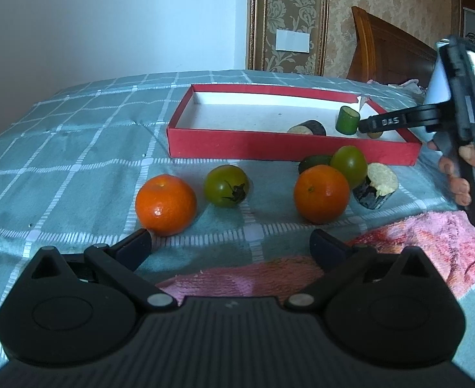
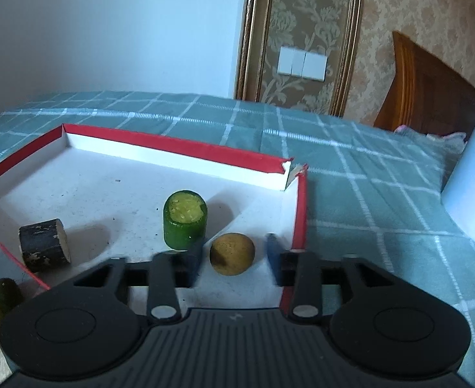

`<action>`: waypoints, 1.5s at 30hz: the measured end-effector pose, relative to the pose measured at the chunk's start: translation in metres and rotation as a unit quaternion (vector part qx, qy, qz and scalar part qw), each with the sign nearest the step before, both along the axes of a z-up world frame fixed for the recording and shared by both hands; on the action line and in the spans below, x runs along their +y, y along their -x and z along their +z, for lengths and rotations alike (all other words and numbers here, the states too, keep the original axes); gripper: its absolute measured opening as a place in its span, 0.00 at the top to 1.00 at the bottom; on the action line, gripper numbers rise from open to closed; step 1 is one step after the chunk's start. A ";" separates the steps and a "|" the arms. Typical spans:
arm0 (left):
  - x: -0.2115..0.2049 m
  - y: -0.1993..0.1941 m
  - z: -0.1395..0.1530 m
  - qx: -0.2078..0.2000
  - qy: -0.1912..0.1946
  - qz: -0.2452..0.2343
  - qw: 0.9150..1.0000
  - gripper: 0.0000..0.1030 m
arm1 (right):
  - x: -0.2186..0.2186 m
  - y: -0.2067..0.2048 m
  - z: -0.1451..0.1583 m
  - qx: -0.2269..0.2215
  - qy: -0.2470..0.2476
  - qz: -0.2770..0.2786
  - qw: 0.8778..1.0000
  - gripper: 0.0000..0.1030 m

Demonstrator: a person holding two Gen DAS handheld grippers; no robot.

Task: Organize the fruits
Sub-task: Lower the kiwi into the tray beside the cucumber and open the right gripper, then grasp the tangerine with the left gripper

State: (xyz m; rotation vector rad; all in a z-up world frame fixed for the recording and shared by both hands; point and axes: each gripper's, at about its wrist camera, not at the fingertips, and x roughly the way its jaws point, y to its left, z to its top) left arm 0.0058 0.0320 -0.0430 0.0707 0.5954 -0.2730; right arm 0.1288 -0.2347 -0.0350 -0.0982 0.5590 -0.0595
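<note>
A red box with a white floor lies on the checked bedspread. In it stand a green cucumber piece, a dark eggplant piece and a small yellow-brown fruit. My right gripper is open over the box, its fingers on either side of the yellow-brown fruit without touching it. In front of the box lie two oranges, two green tomatoes, a dark green piece and an eggplant piece. My left gripper is open and empty, just short of the left orange.
A pink towel lies on the bed at the front right. A wooden headboard and patterned wall stand behind. A white object stands on the bed right of the box.
</note>
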 end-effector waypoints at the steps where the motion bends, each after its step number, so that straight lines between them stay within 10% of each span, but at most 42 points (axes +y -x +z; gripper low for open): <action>1: 0.000 0.000 0.000 0.000 0.000 0.000 1.000 0.00 | 0.000 0.004 0.002 -0.006 -0.002 0.003 1.000 0.40; 7: 0.001 0.001 0.000 -0.002 0.001 0.008 1.000 0.00 | -0.001 0.027 0.011 -0.021 -0.018 -0.017 0.999 0.20; 20: 0.016 0.004 0.005 -0.045 -0.035 0.072 0.996 0.00 | -0.033 0.078 -0.001 0.000 -0.110 -0.021 0.994 0.20; 37: 0.027 -0.029 0.007 0.002 0.006 0.041 0.999 0.56 | -0.018 0.073 -0.011 0.033 -0.073 -0.004 0.997 0.20; 45: 0.035 -0.028 0.008 0.000 0.024 0.052 0.998 0.61 | -0.014 0.073 -0.012 0.038 -0.064 -0.001 0.997 0.17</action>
